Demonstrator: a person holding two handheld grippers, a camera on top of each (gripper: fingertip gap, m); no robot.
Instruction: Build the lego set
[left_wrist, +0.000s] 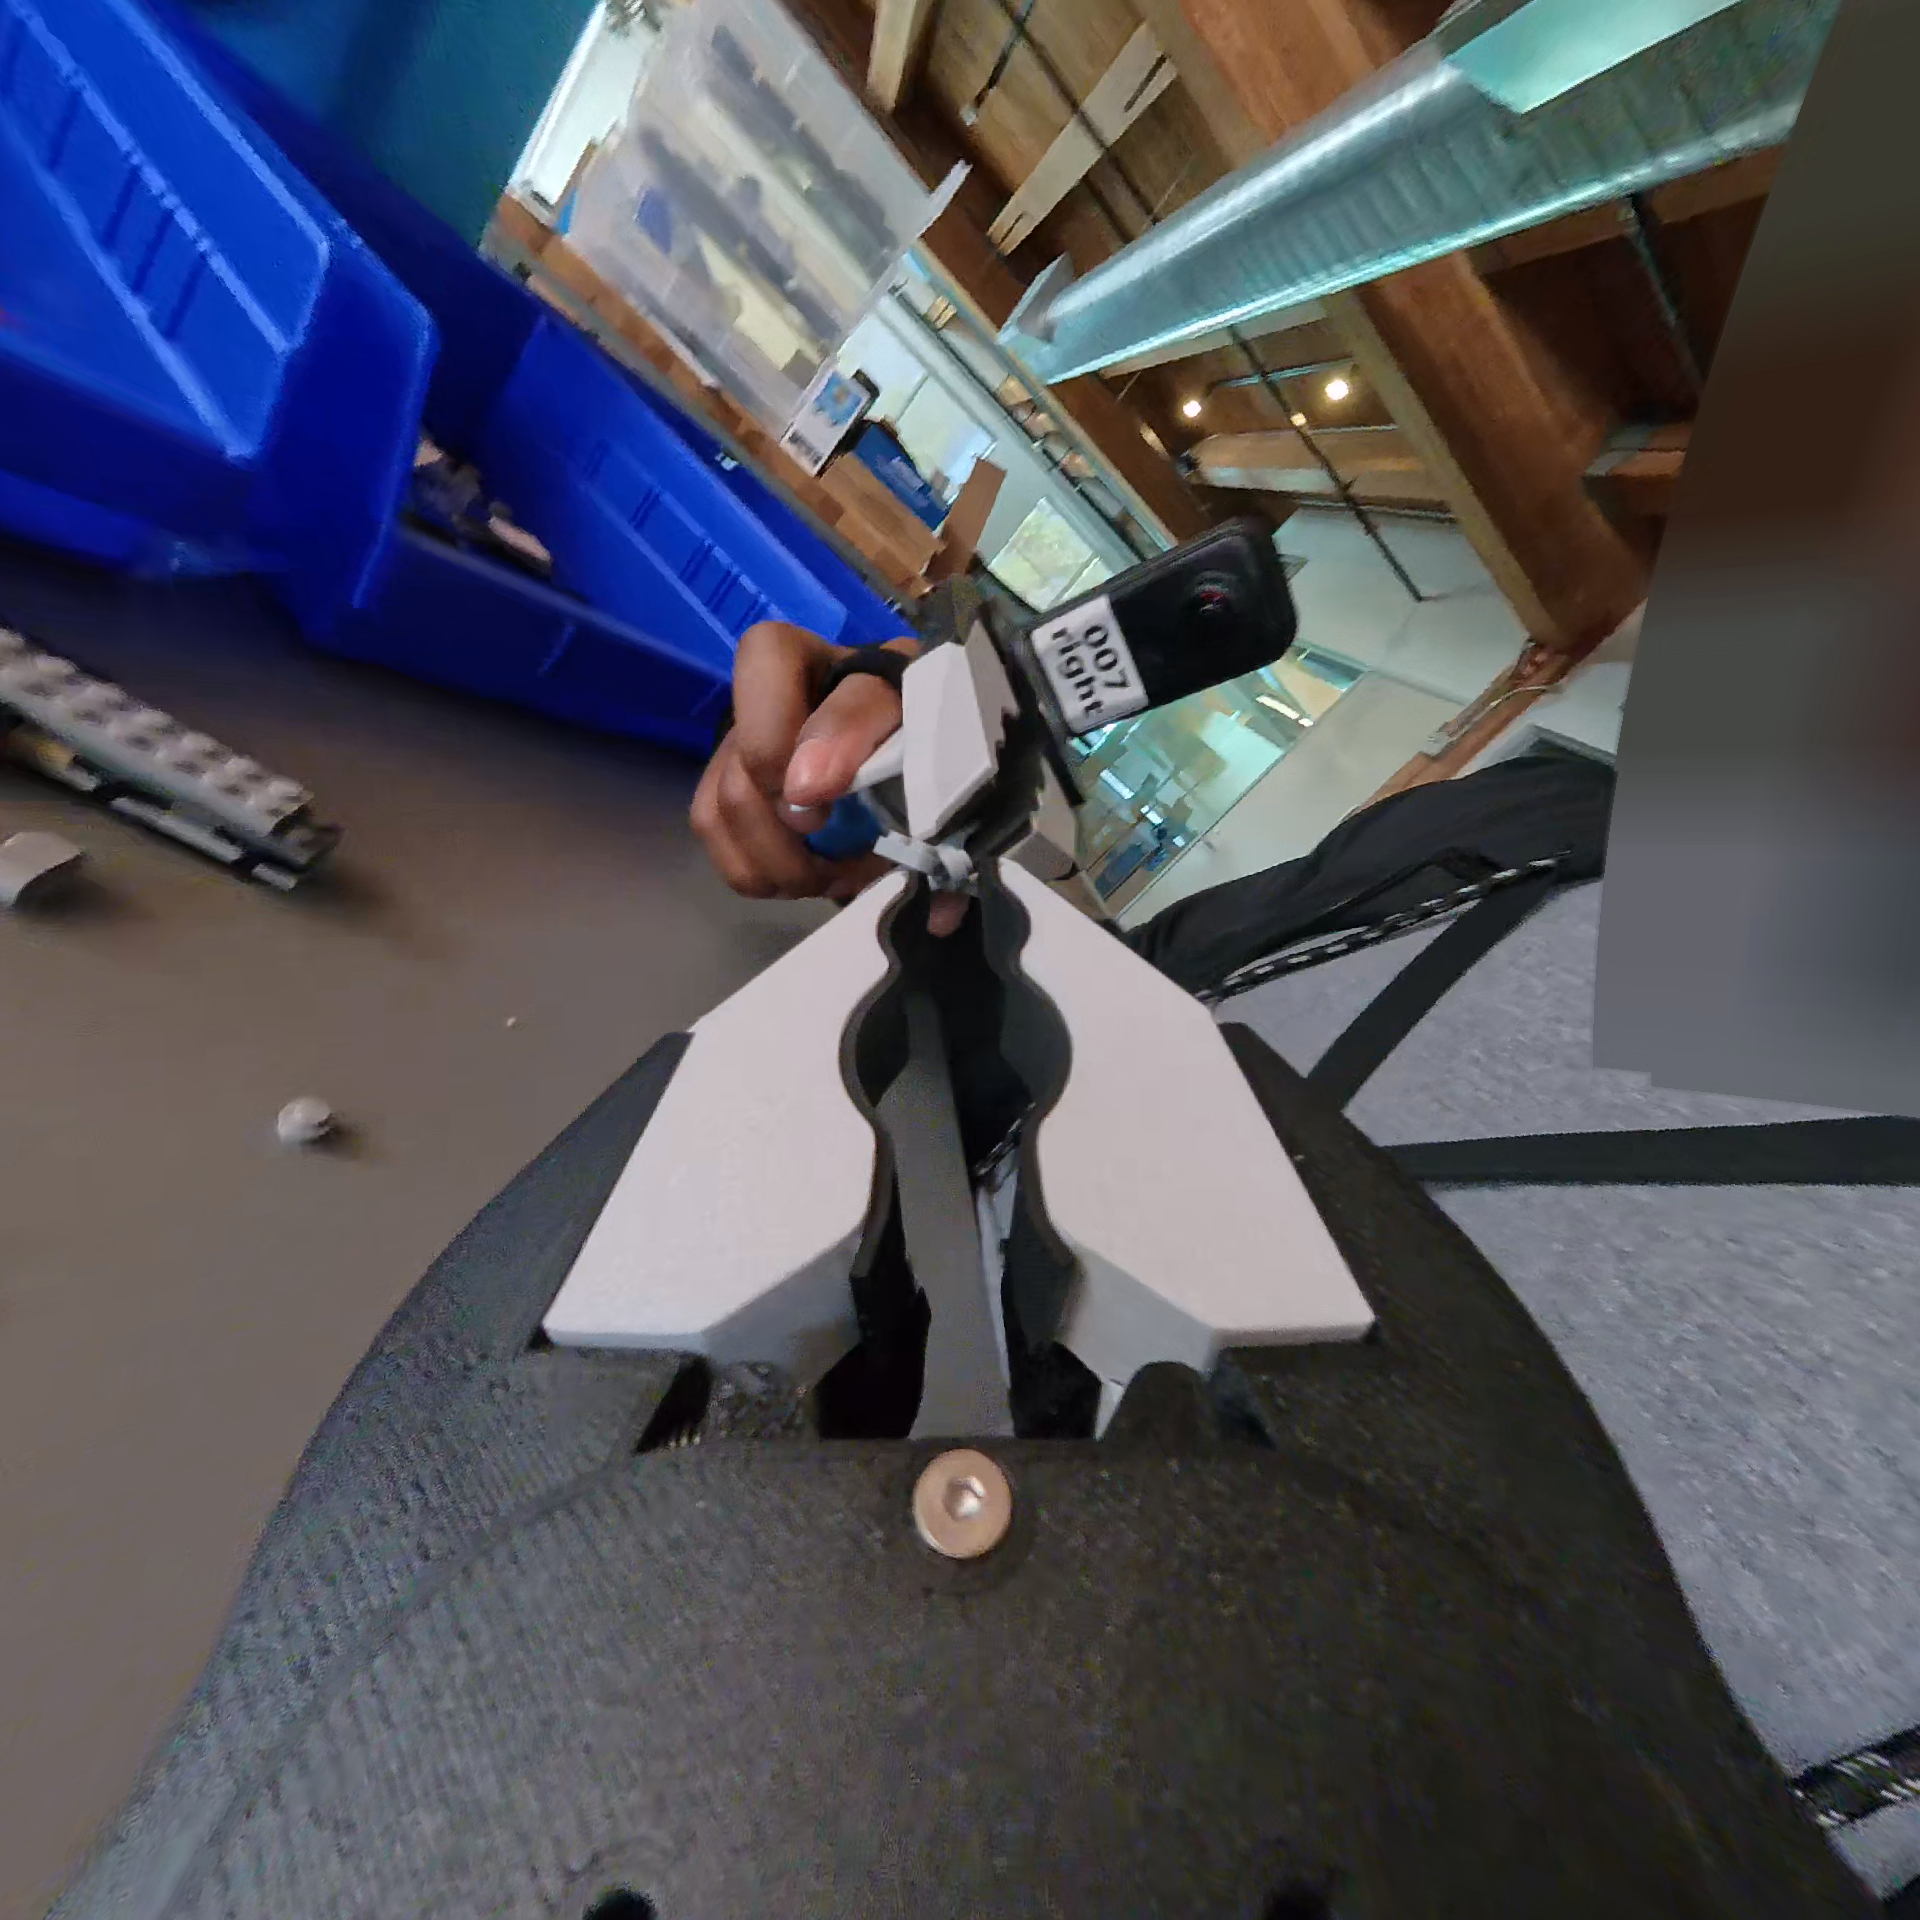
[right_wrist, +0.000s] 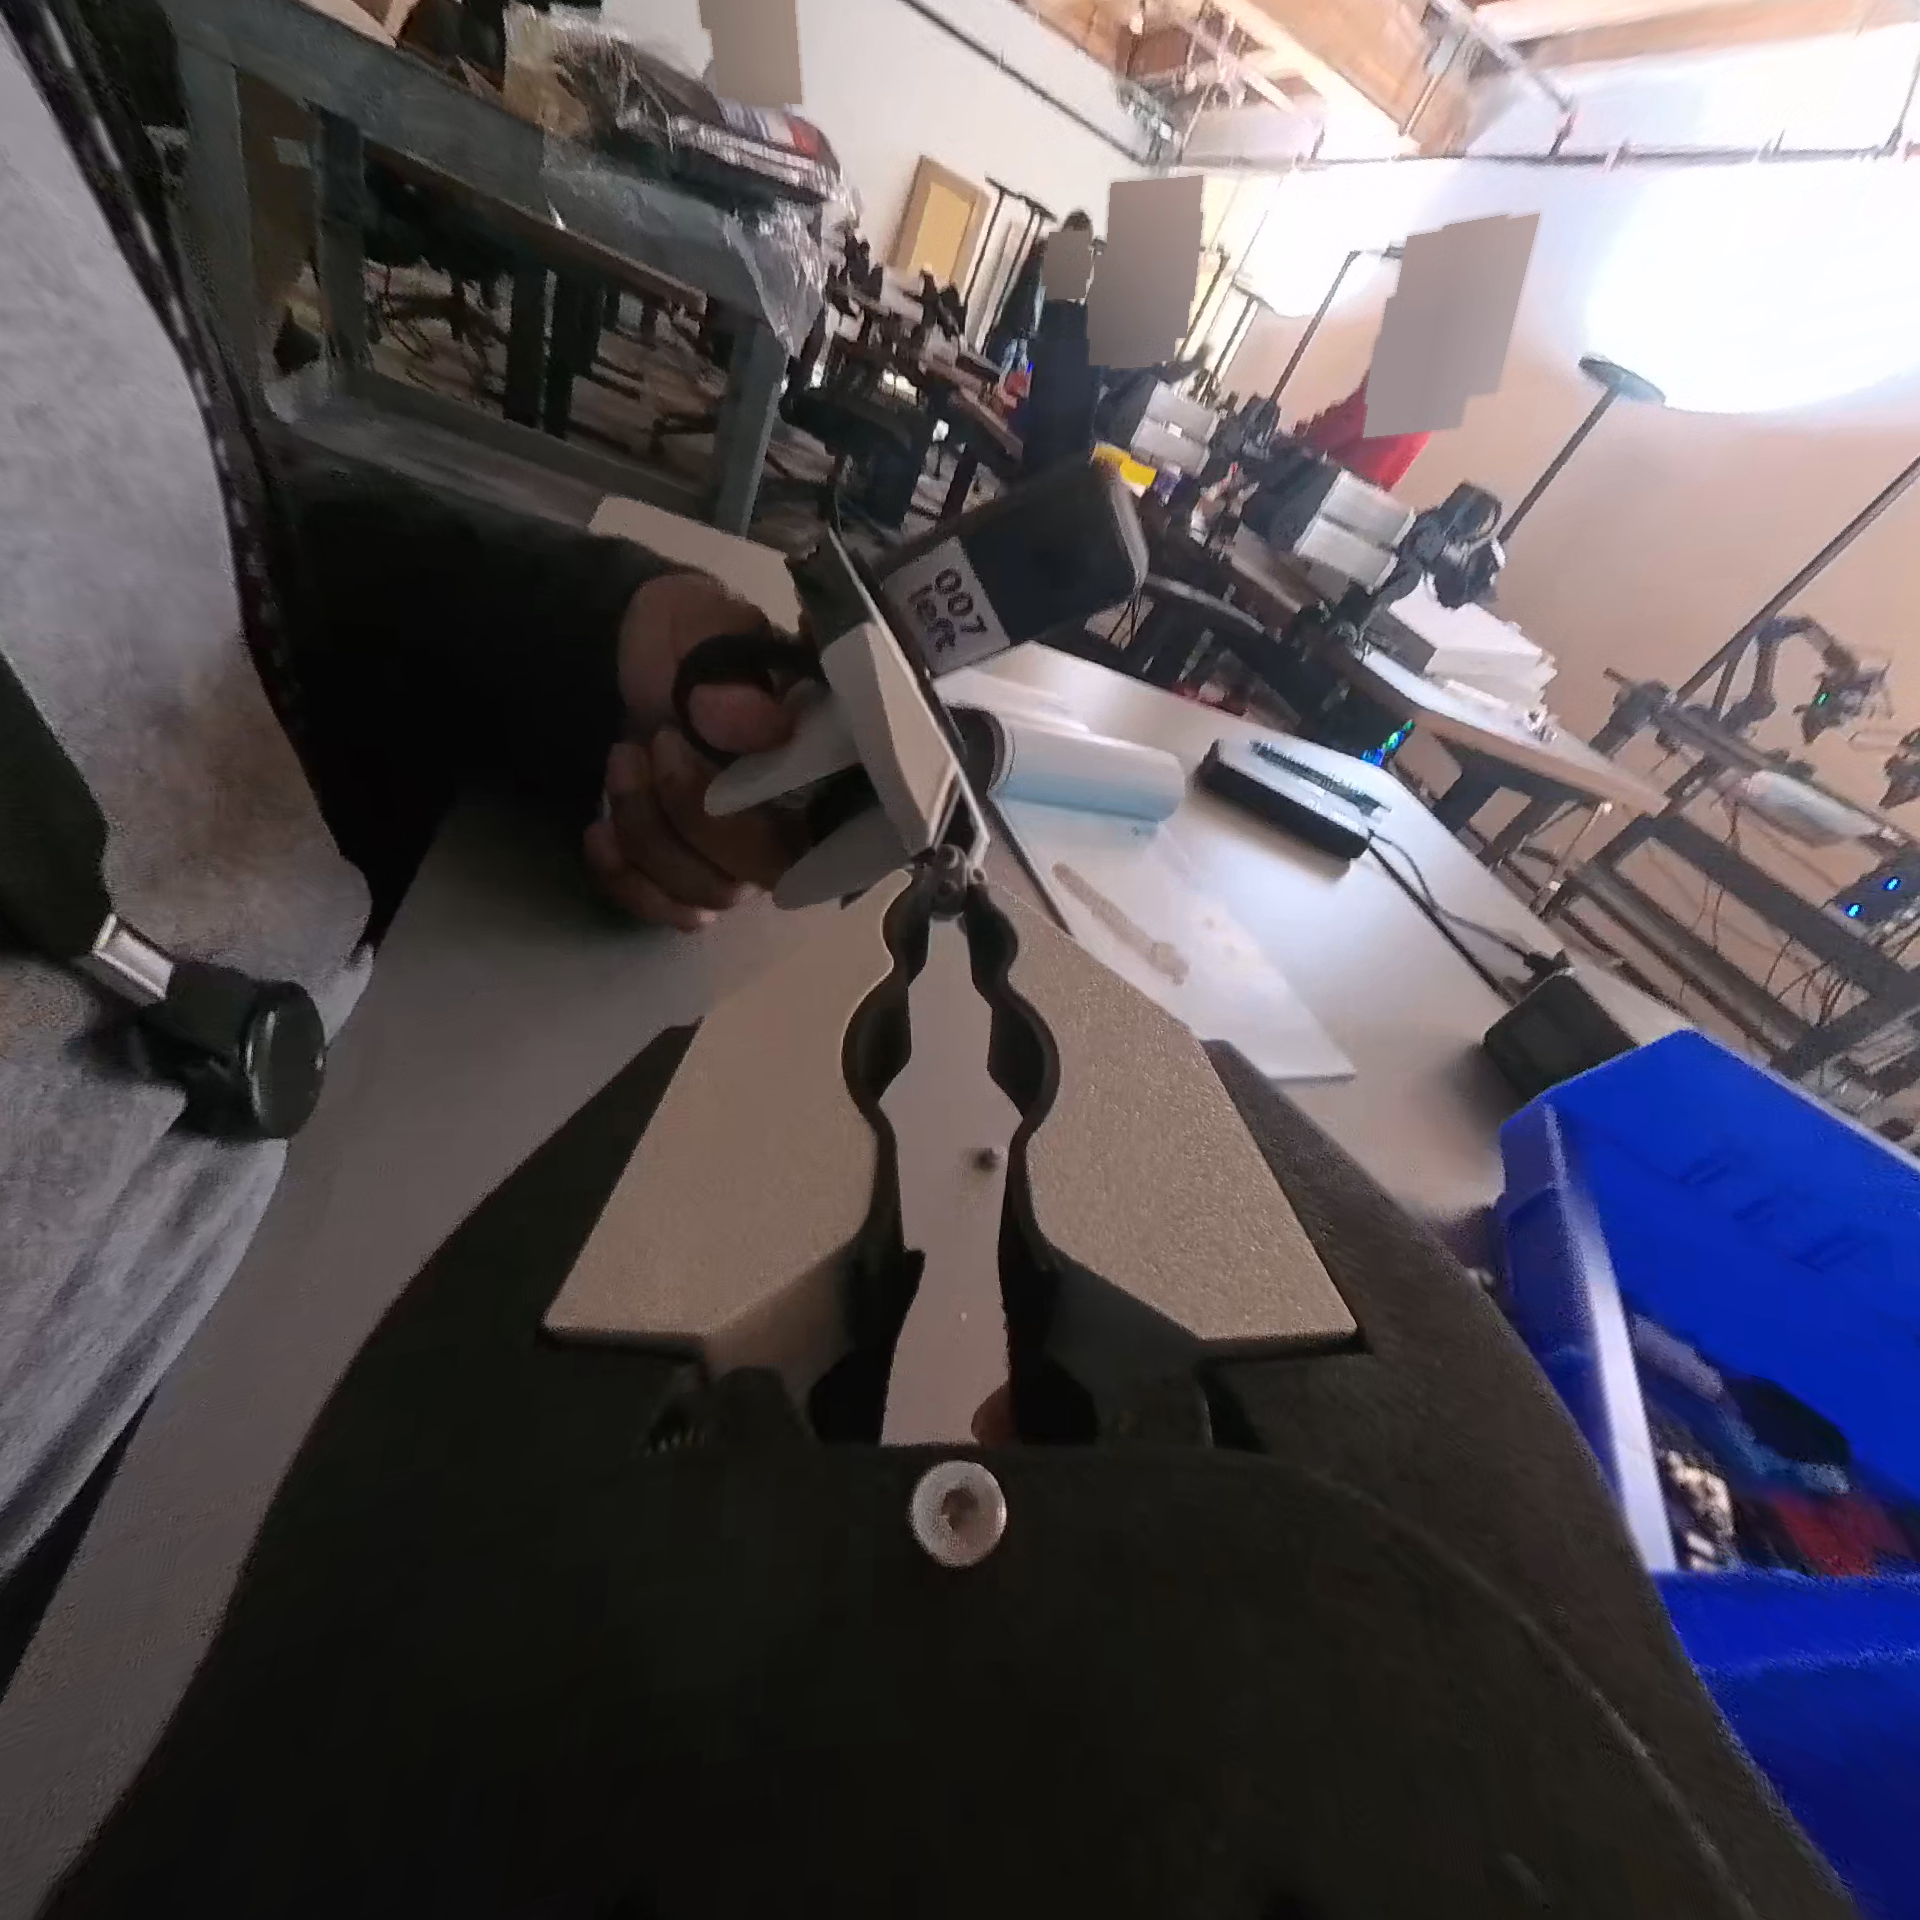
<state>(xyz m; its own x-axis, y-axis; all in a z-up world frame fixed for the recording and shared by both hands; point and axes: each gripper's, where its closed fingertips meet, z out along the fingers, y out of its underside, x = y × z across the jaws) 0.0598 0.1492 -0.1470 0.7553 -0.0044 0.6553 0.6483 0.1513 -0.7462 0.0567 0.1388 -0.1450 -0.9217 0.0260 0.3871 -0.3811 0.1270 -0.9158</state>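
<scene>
L gripper and R gripper meet tip to tip above the grey table, both sets of jaws drawn nearly together at the tips on one small grey lego piece (too small and blurred to tell its long axis or which way it points). In the L wrist view, a grey studded lego assembly lies flat far to the left of the jaws, long axis running up-left to down-right, w/ blue bins behind it. A loose grey stud sits left of the L jaws.
</scene>
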